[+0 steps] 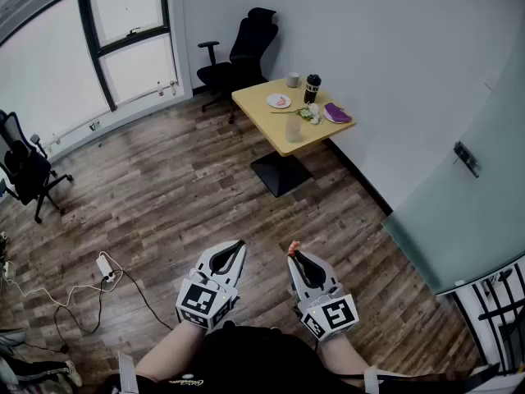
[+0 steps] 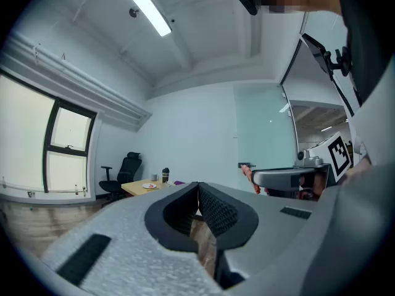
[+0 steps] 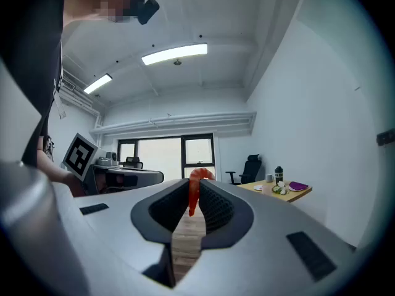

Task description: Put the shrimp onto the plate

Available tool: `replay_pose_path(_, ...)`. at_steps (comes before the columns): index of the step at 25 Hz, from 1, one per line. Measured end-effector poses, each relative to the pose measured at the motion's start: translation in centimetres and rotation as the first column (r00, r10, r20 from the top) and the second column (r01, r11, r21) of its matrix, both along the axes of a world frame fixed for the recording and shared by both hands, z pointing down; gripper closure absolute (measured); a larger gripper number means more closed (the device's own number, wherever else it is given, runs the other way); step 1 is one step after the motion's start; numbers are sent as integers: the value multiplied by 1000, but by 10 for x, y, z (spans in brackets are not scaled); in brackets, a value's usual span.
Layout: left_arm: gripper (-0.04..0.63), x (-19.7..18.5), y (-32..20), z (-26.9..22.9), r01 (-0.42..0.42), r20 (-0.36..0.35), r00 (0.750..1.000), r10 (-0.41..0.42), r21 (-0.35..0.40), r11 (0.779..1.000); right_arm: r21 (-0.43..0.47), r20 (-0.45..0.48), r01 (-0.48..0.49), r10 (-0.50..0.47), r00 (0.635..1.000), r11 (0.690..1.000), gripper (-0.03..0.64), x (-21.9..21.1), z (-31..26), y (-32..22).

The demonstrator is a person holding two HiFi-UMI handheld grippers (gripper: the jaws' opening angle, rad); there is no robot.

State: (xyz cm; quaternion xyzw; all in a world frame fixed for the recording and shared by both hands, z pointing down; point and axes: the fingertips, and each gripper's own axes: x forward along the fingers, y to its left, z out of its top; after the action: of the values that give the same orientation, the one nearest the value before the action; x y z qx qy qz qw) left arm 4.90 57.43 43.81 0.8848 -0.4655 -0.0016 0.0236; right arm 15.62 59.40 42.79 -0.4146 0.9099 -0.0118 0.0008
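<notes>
Holding both claws level above the dark wood-plank floor (image 1: 164,191), I see the task's things well apart from each other. My right claw (image 3: 194,187) pinches the curled orange-red shrimp (image 3: 192,193) between its tips, and one end of the shrimp curves up above the black ribbed pads. My left claw (image 2: 199,190) has its tips pressed together with nothing between them, and it sits just beside the right one. Across the room stands the square light-wood surface (image 1: 279,136) on a dark pedestal base. The small round white plate (image 1: 279,100) rests on it, near a black tumbler (image 1: 312,89) and a flat purple item (image 1: 336,113). A black office chair (image 1: 242,56) stands behind the surface, by the wall.
</notes>
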Motion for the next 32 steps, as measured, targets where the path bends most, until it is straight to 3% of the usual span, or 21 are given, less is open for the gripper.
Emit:
replay_pose_path(22, 588, -10, -2, 2, -11, -23, 1000, 11, -17, 1000, -15, 22, -5, 5, 1000, 1000, 565, -11, 0, 0)
replay_pose_path(32, 589, -59, -12, 14, -21, -35, 999, 20, -32, 999, -27, -6, -33, 33, 999, 999, 565, -56, 8, -11)
